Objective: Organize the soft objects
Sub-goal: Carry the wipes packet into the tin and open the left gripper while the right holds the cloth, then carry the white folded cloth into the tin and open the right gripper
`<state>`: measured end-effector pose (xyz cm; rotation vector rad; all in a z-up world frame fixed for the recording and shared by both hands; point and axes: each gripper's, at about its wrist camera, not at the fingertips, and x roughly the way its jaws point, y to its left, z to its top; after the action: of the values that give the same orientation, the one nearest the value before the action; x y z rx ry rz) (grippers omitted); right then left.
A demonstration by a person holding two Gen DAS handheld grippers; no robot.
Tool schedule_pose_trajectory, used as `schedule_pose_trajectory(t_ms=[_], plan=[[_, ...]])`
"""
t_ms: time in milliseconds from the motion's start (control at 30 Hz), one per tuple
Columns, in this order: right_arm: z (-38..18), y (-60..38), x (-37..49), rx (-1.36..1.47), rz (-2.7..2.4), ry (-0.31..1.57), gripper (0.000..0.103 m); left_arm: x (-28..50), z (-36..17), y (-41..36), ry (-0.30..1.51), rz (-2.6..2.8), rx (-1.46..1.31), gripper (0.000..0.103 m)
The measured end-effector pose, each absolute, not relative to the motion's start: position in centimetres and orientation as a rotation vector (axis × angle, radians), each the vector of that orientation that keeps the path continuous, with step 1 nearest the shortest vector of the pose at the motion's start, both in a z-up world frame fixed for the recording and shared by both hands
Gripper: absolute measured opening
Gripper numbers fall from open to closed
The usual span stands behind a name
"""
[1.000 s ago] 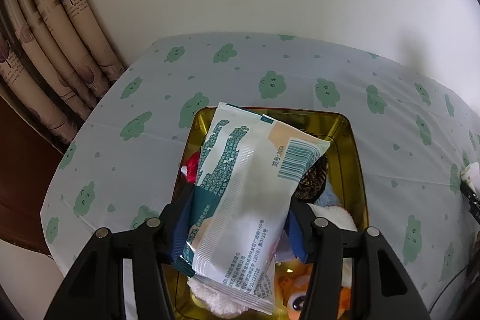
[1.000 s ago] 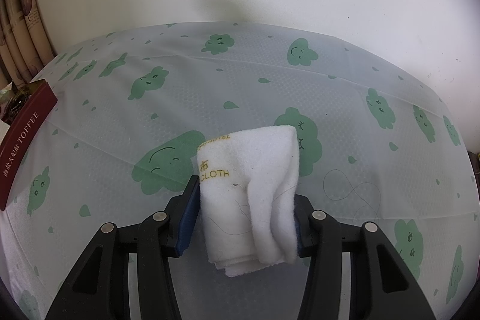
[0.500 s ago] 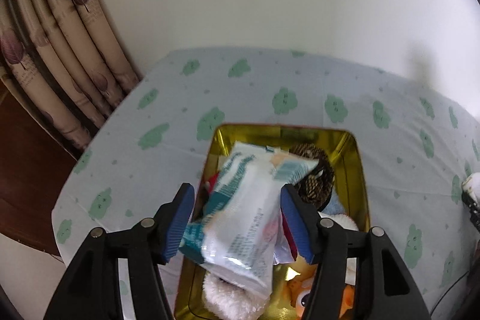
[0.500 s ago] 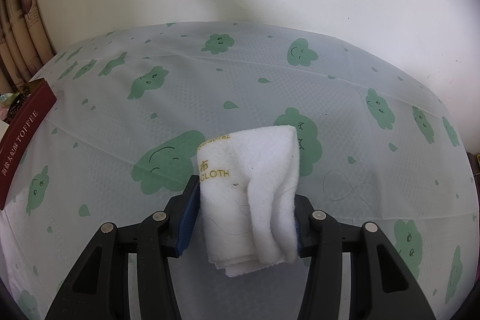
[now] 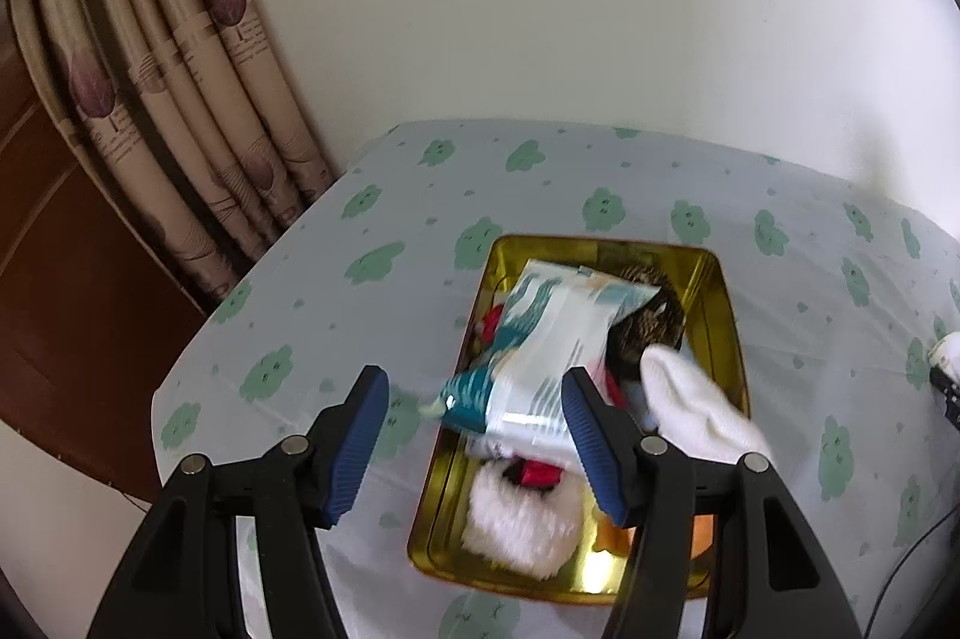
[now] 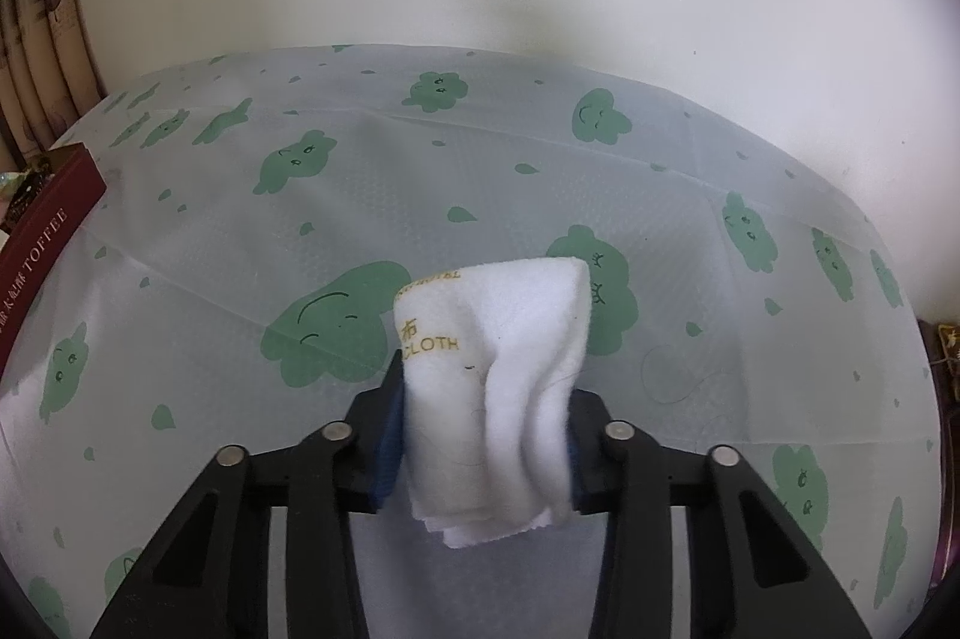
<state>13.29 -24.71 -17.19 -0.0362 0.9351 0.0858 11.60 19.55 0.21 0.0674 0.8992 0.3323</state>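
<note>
A gold tin stands on the cloud-print tablecloth. A white and teal wipes packet lies slanted across it, over a fluffy white item, a white sock-like piece, a brown patterned item and something red. My left gripper hovers above the tin's near left side, open wide and holding nothing. In the right wrist view my right gripper is closing its jaws on a folded white cloth with gold "CLOTH" lettering. The pads squeeze its sides just above the tablecloth.
A dark red box marked "TOFFEE" sits at the left edge of the right wrist view. Beige curtains and brown wood lie past the table's left edge. A pale wall runs behind. A thin cable trails at lower right.
My left gripper let go of the wipes packet, opened wide and drew up and back; the packet now rests in the tin. My right gripper's jaws narrowed on the cloth.
</note>
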Motion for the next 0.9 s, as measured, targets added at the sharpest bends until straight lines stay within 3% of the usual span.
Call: schedule_pose_trajectory(t_ms=[200,900], plan=[[-16.5,-24.2,13.2,-0.019,0.061,0.944,0.03,9.6,-0.8,20.3,0.878,0.366,0.046,0.062],[-9.5,-13.6,12.7,-0.047,0.267,0.885,0.03,4.0,-3.5,25.6,0.836,0.502,-0.06,0.062]])
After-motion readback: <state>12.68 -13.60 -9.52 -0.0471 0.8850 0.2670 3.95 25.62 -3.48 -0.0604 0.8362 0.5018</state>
